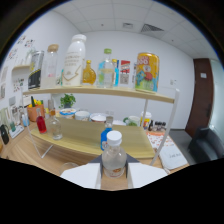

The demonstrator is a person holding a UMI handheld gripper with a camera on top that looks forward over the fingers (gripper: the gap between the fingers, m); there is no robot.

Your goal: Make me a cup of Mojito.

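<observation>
- While the fingers (114,176) sit close against either side of a small clear bottle (114,159) with a white cap, it looks gripped (contact at the pads is likely, not certain).
- Just beyond it stands a blue-capped bottle (105,137) on the lower shelf (90,135).
- Further out, a glass (56,129) and a red drink (41,122) wait.
- Up top: a white jug (74,60) and yellow can (147,72).
- Judging by this, mixing has barely begun; pouring remains.

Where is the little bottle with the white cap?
In the gripper view, the bottle with the white cap stands between the gripper's two white fingers, in front of the wooden shelf and just before a blue bottle.
</observation>
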